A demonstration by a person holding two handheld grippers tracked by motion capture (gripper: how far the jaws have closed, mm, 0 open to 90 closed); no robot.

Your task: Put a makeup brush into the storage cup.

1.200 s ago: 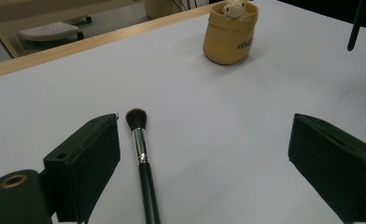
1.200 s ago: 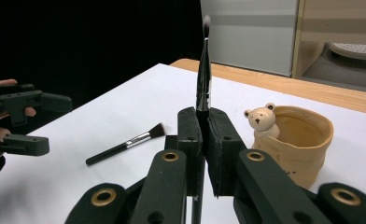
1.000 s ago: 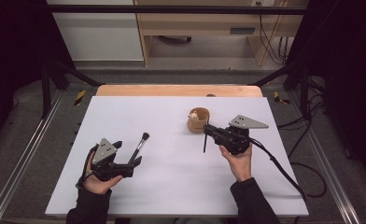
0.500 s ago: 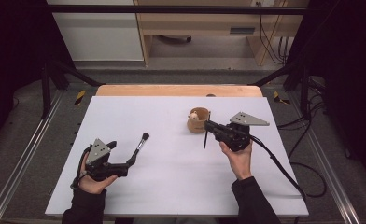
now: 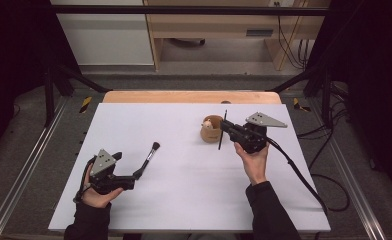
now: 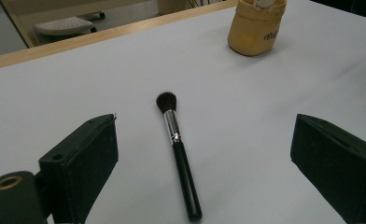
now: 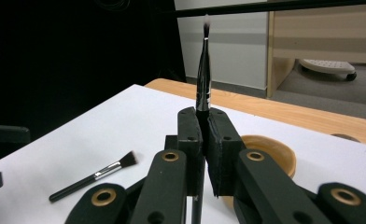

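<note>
A black make-up brush (image 5: 148, 156) with a dark bushy tip lies flat on the white table. My left gripper (image 5: 137, 174) sits at its handle end, and its jaws stand wide open on either side of the brush (image 6: 177, 154) without touching it. My right gripper (image 5: 225, 128) is shut on a thin black brush (image 5: 223, 131), held upright just right of a tan cup (image 5: 210, 130). In the right gripper view the thin brush (image 7: 203, 70) rises from between the pressed pads, pale tip up, with the cup (image 7: 270, 150) behind.
The white table top (image 5: 184, 200) has a wooden strip (image 5: 184, 97) along its far edge. Something pale sits in the cup (image 6: 256, 28). Metal frame rails run along both sides, and a black cable (image 5: 304, 175) trails from the right gripper across the table's right side.
The left gripper has drawn back slightly to the left along the lying brush. The right gripper has shifted a little farther away, and its thin brush now stands more upright beside the cup.
</note>
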